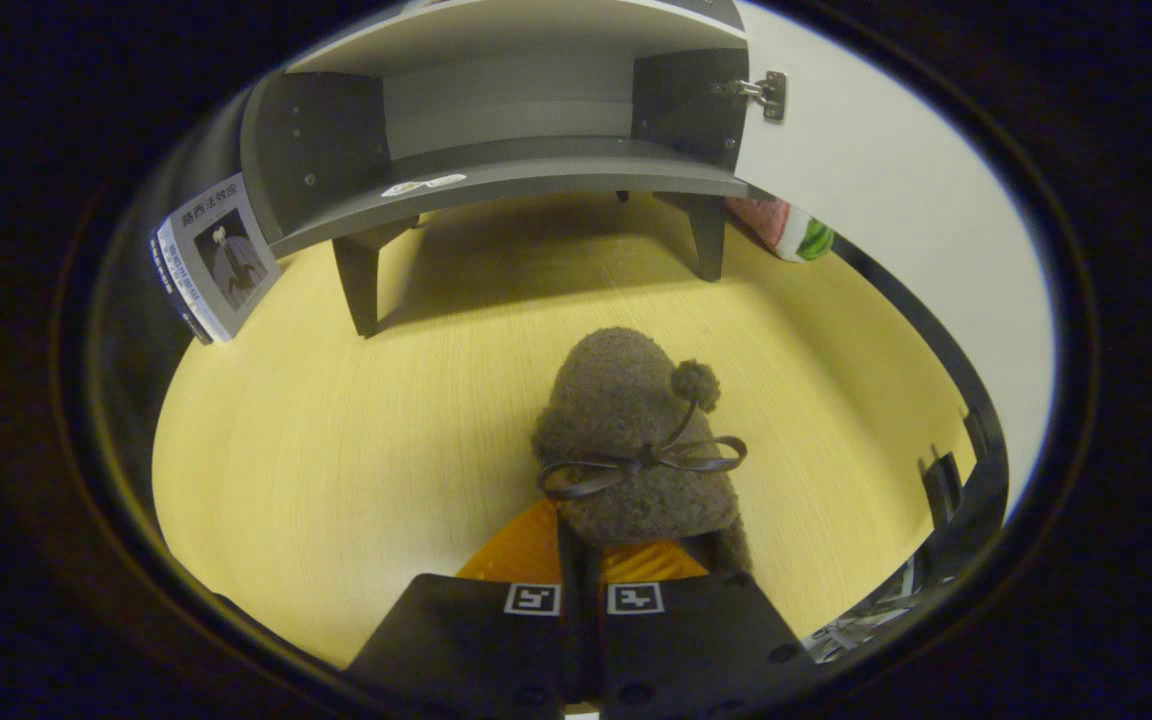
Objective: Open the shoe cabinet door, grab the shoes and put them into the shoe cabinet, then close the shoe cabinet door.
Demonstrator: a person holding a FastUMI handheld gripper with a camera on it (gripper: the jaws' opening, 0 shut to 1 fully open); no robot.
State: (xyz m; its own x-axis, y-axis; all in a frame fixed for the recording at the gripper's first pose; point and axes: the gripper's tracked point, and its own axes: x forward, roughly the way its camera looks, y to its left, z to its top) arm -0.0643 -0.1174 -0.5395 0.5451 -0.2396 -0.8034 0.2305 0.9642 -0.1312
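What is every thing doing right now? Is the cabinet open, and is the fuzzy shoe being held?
Cabinet: open, its shelf bare apart from small stickers.
Cabinet door: swung wide open to the right of the cabinet.
Fuzzy slipper: held up over the floor, toe pointing toward the cabinet, bow on top.
Gripper: fingers nearly together, pinching the slipper's back edge.
Book: leaning against the cabinet's left side.
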